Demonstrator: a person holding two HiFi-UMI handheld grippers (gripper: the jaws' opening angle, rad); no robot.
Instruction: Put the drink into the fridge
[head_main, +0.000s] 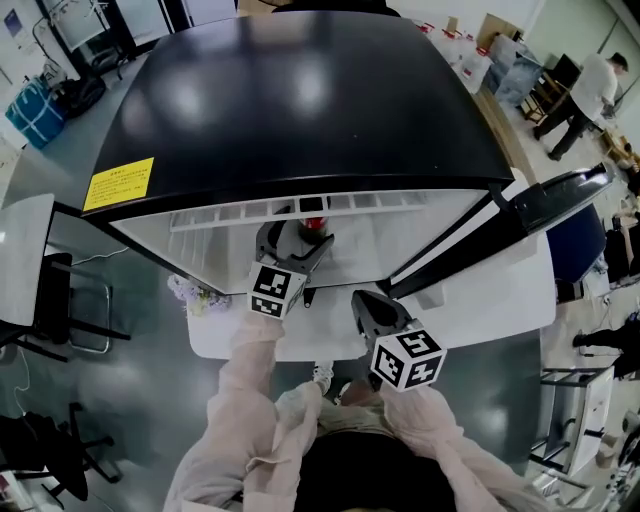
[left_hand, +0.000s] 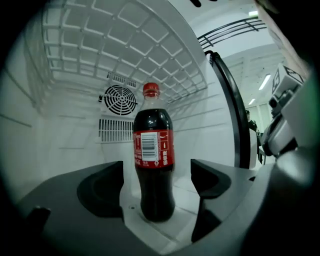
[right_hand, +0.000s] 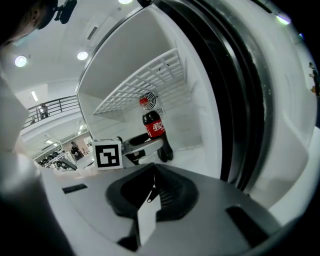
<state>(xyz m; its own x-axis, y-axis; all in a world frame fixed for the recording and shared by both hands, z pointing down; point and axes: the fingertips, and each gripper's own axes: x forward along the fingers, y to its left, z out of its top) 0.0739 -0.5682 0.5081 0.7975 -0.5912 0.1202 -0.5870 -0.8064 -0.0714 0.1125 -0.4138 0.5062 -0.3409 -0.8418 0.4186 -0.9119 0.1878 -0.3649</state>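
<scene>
Drink: the cola bottle (left_hand: 153, 160) is standing upright on the white floor inside the fridge, with its red cap up and its barcode facing the left tongs.
Fridge: the fridge (head_main: 300, 100) is black on top and is carrying a yellow sticker (head_main: 119, 183) near its left edge. It is standing open, with its door (head_main: 556, 196) swung out to the right.
Inside: a white wire shelf (left_hand: 125, 45) is hanging above the bottle, and a round fan grille (left_hand: 120, 100) is sitting on the back wall behind it.
Left tongs: the left tongs (left_hand: 156, 176) are reaching into the fridge, almost level. Their jaws are standing wide apart, one on each side of the bottle's lower body. A gap is showing on both sides, so they are gripping nothing.
Right tongs: the right tongs (right_hand: 150, 186) are hovering in front of the opening, pointing somewhat downward, near the inner side of the door. Their jaws are pressed together with nothing between them. They seem not to be touching the door, but the view is not making this sure.
Person: pale sleeves (head_main: 250, 400) are leading to both tongs from below in the head view.
</scene>
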